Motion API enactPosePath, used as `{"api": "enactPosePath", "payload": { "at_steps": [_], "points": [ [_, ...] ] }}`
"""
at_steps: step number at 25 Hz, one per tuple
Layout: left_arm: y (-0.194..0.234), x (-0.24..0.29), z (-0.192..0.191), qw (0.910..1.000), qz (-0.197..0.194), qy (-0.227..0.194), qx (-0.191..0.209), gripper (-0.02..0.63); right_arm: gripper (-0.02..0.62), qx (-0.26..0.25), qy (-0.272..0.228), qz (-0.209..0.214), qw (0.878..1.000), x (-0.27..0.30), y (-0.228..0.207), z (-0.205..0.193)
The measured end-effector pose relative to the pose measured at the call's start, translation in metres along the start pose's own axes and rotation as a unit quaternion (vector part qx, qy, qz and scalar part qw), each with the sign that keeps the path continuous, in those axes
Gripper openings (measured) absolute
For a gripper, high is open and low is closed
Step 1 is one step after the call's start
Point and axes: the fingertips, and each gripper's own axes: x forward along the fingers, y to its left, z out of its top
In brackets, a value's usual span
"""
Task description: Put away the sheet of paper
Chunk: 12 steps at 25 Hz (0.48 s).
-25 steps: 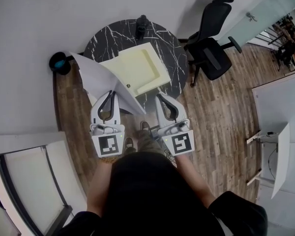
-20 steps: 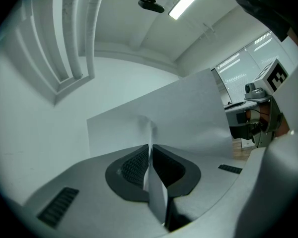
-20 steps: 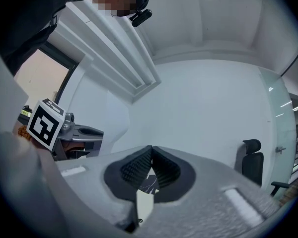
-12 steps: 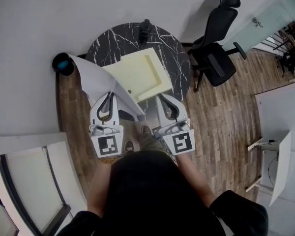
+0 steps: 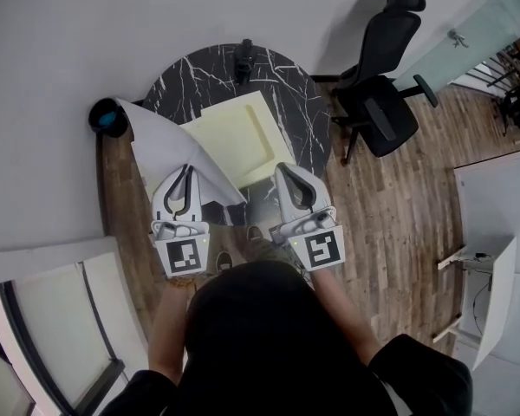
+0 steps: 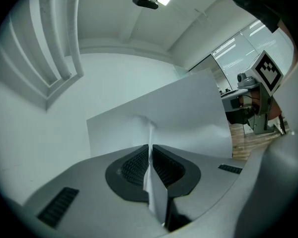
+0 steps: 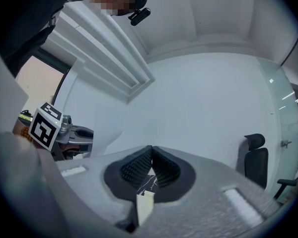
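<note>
Left gripper [image 6: 150, 151] pinches the sheet of paper [image 5: 160, 141] just left of the cream tray [image 5: 234, 133]; right gripper [image 5: 287, 170] closed, empty; carrying step, I'd say; next, swing it over the tray.

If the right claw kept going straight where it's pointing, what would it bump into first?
Probably the white wall: the shut right claw seems to point over the table and yellow tray, though its height is hard to judge.
</note>
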Motion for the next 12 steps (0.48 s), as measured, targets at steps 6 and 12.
{"api": "enactPosePath", "payload": {
  "at_steps": [6, 12],
  "points": [
    [-0.015, 0.022, 0.009, 0.9995, 0.013, 0.024, 0.015, 0.038, 0.0, 0.014, 0.009, 0.021, 1.0, 0.001, -0.04, -0.013],
    [-0.027, 0.037, 0.007, 0.9983, 0.022, 0.037, 0.039, 0.038, 0.0, 0.03, 0.014, 0.047, 0.998, 0.004, -0.069, -0.026]
  ]
}}
